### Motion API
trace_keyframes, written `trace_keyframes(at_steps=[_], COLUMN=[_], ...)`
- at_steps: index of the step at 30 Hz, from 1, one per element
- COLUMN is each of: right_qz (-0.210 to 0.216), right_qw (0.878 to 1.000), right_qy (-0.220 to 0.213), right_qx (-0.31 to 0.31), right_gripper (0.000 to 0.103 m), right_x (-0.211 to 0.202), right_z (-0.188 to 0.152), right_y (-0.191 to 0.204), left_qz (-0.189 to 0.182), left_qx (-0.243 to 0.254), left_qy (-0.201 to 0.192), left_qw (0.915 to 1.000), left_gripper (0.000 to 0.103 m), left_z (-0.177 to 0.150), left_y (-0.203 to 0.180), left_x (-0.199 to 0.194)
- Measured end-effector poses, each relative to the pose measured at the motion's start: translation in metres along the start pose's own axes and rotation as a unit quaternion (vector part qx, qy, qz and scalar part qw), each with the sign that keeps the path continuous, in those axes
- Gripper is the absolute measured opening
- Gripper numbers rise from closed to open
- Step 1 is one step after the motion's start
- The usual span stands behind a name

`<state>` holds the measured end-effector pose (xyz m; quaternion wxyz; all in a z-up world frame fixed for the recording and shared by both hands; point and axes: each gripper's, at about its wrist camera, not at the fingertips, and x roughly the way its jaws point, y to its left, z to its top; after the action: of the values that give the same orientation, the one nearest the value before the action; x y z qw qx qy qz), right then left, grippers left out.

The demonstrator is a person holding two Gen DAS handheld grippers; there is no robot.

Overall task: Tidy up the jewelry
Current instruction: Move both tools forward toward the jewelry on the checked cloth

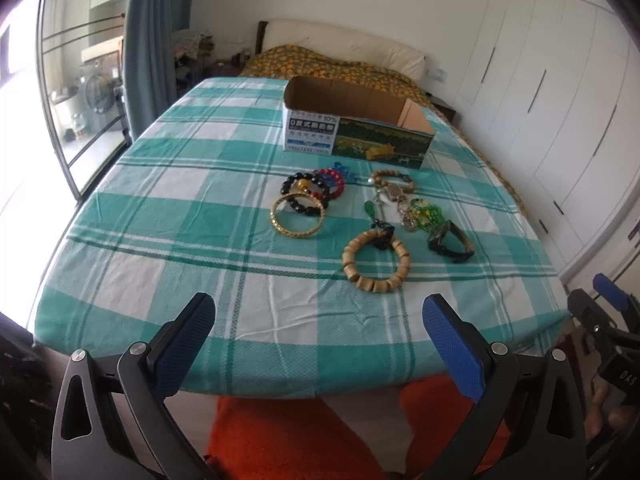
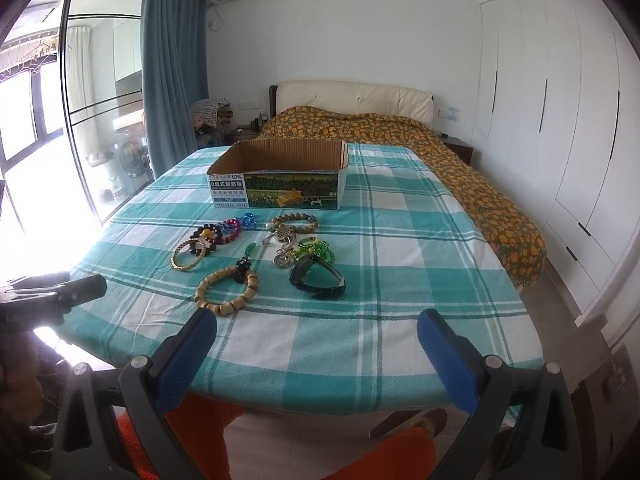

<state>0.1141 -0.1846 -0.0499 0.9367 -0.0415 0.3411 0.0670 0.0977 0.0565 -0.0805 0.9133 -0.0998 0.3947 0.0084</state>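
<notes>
Jewelry lies on a teal checked tablecloth point(image 1: 160, 240) in front of an open cardboard box point(image 1: 356, 120), which also shows in the right wrist view point(image 2: 280, 178). A wooden bead bracelet point(image 1: 376, 260) point(image 2: 226, 286) is nearest. A gold bangle point(image 1: 296, 216) point(image 2: 188, 256), black and red bead bracelets point(image 1: 316, 188) point(image 2: 216, 234), a dark wristwatch point(image 1: 450, 242) point(image 2: 318, 276), green beads point(image 1: 426, 212) and a beaded keychain point(image 1: 394, 190) lie behind. My left gripper point(image 1: 318, 336) and right gripper point(image 2: 316, 348) are open and empty, at the table's near edge.
A bed with an orange patterned cover point(image 2: 460, 168) stands behind the table. White wardrobes point(image 2: 560, 120) line the right wall. Glass doors and a blue curtain point(image 2: 172, 68) are on the left. The right gripper shows in the left wrist view at the far right point(image 1: 608, 320).
</notes>
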Motion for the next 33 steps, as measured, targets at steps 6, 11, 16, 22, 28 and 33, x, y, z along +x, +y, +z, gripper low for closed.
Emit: trace_keyframes(at_steps=[6,11,16,22,28,33], right_qz=[0.007,0.001,0.014,0.020,0.017,0.006], right_qw=[0.998,0.995,0.992,0.988,0.986,0.987], right_qy=[0.052,0.097,0.127,0.151,0.163,0.158], right_qx=[0.021,0.009,0.008,0.006,0.004,-0.012], right_gripper=[0.102,0.102,0.102,0.102,0.102,0.102], right_x=[0.039,0.082,0.117,0.140,0.149,0.150], right_z=[0.001,-0.005,-0.014,-0.030,-0.040,-0.044], right_y=[-0.024,-0.034,-0.036,-0.030,-0.027,-0.023], left_qz=[0.022,0.033,0.042,0.064,0.088,0.087], left_qx=[0.001,-0.003,-0.008,0.002,0.026,0.027], left_qy=[0.024,0.054,0.103,0.110,0.097,0.085], left_qw=[0.9995,0.9980,0.9938,0.9919,0.9911,0.9922], left_gripper=[0.103,0.103,0.102,0.102,0.103,0.103], left_z=[0.011,0.016,0.008,0.001,-0.003,-0.006], left_y=[0.013,0.023,0.033,0.035,0.031,0.031], left_x=[0.038,0.077,0.119,0.133,0.138,0.138])
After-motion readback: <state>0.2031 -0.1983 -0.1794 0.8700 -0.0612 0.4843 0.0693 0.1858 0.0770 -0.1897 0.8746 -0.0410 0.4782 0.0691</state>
